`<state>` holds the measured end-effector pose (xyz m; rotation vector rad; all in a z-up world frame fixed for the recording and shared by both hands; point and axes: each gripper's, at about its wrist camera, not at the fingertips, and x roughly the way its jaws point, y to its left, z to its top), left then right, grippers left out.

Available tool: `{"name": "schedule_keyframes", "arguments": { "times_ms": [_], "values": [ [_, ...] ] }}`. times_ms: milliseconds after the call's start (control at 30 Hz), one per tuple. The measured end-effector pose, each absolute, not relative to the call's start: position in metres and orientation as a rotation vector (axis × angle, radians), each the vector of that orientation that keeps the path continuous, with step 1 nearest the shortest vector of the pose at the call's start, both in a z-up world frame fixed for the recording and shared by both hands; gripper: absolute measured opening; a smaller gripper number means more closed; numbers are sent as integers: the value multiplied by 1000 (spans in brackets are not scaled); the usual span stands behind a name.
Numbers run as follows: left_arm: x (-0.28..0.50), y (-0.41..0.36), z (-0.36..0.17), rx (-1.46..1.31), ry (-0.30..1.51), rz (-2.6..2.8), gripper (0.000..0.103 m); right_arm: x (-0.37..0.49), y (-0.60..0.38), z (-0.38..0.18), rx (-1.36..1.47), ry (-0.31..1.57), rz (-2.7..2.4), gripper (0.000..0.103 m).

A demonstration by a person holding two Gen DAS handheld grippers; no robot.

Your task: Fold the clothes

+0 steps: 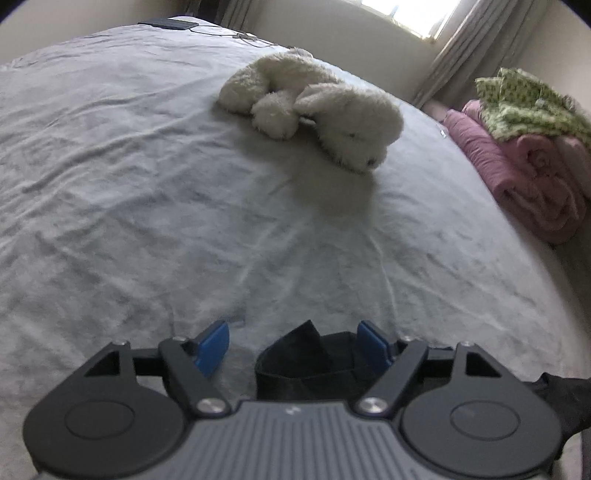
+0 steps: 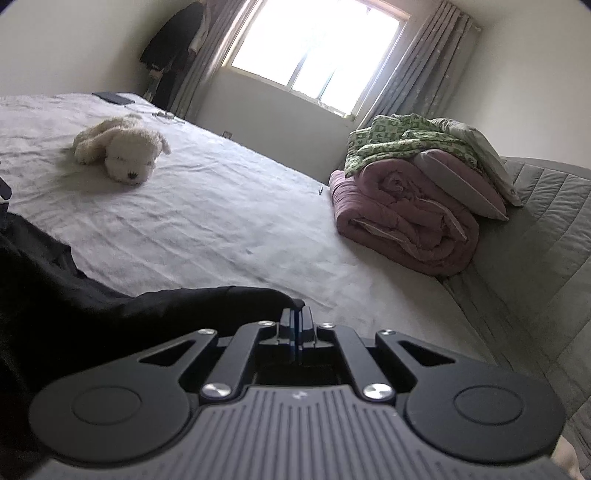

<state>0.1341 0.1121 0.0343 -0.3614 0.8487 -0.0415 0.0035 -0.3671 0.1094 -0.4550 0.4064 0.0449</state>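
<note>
Our left gripper (image 1: 295,345) has its blue-padded fingers (image 1: 212,347) spread wide, and a bunched piece of the black garment (image 1: 310,360) sits between them, close to the right-hand pad; we cannot tell whether either pad touches it. Our right gripper (image 2: 296,326) has its two fingers pressed together on an edge of the same black garment (image 2: 92,317), which drapes away to the left of that view in a dark, loose mass over the near part of the bed. Beyond both grippers lies the pale grey bed sheet (image 1: 129,177), wrinkled across its width. Farther up the bed a cream plush dog (image 1: 314,107) lies on its belly, well apart from the garment. At the far corner of the bed rest a dark flat device (image 1: 168,24) and a thin cable. To the right of the bed, a rolled pink quilt (image 2: 402,218) carries a green patterned blanket (image 2: 402,142) and a pale pillow on top. A bright window (image 2: 314,51) with grey curtains fills the far wall.
</note>
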Motion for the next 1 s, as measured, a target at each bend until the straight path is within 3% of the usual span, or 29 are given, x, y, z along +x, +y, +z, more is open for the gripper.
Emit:
{"name": "schedule_keyframes", "arguments": {
  "times_ms": [100, 133, 167, 200, 233, 267, 333, 800, 1000],
  "values": [
    [136, 103, 32, -320, 846, -62, 75, 5, -368, 108, -445, 417, 51, 1],
    [137, 100, 32, -306, 844, -71, 67, 5, -369, 108, -442, 420, 54, 1],
    [137, 96, 31, -283, 845, -79, 49, 6, -369, 108, -439, 423, 56, 1],
    [136, 92, 29, -254, 848, -85, 38, 6, -369, 108, -434, 425, 57, 1],
    [135, 89, 29, -231, 849, -91, 16, 6, -370, 109, -430, 423, 55, 1],
    [134, 88, 29, -214, 848, -96, 8, 6, -371, 109, -428, 417, 51, 1],
    [131, 88, 33, -198, 841, -107, 3, 5, -371, 111, -429, 404, 41, 1],
    [87, 141, 113, -405, 500, -131, 3, -25, -370, 131, -482, 197, 6, 1],
    [105, 131, 94, -422, 614, -184, 2, -20, -368, 124, -523, 235, 5, 1]
  ]
}}
